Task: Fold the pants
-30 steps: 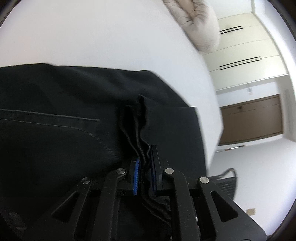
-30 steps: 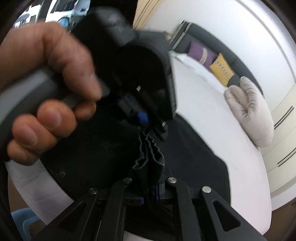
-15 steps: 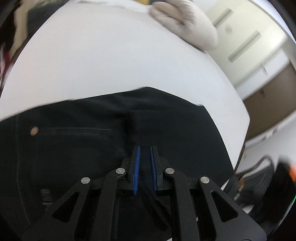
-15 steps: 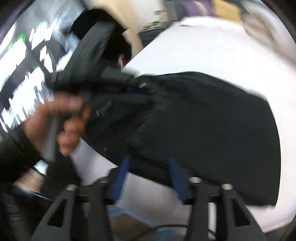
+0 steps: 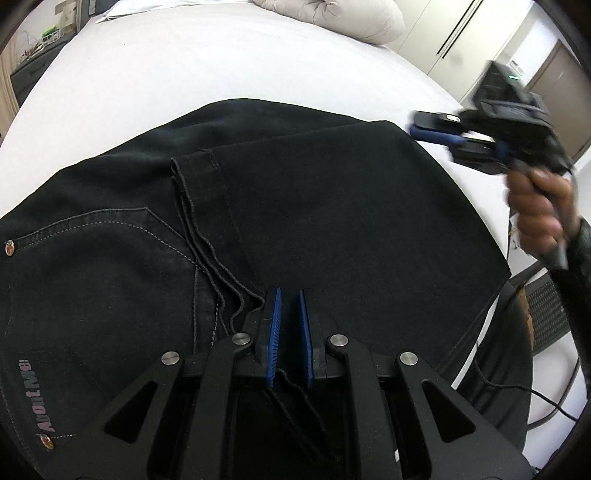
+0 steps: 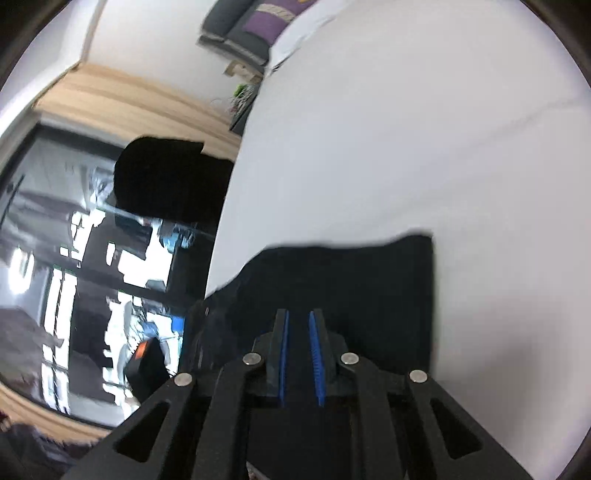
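The pants (image 5: 332, 229) lie folded on the near part of the surface (image 5: 221, 59). The leg hems (image 5: 199, 173) lie on top, left of the middle, over the pocket part (image 5: 92, 258) that spreads to the left. A pillow (image 5: 332, 14) lies at the far edge of the surface. The left gripper (image 5: 289, 299) is at the near edge, over the pants. The right gripper (image 5: 432, 127) is over the far right corner of the pants, with the hand (image 5: 535, 210) holding it to the right.
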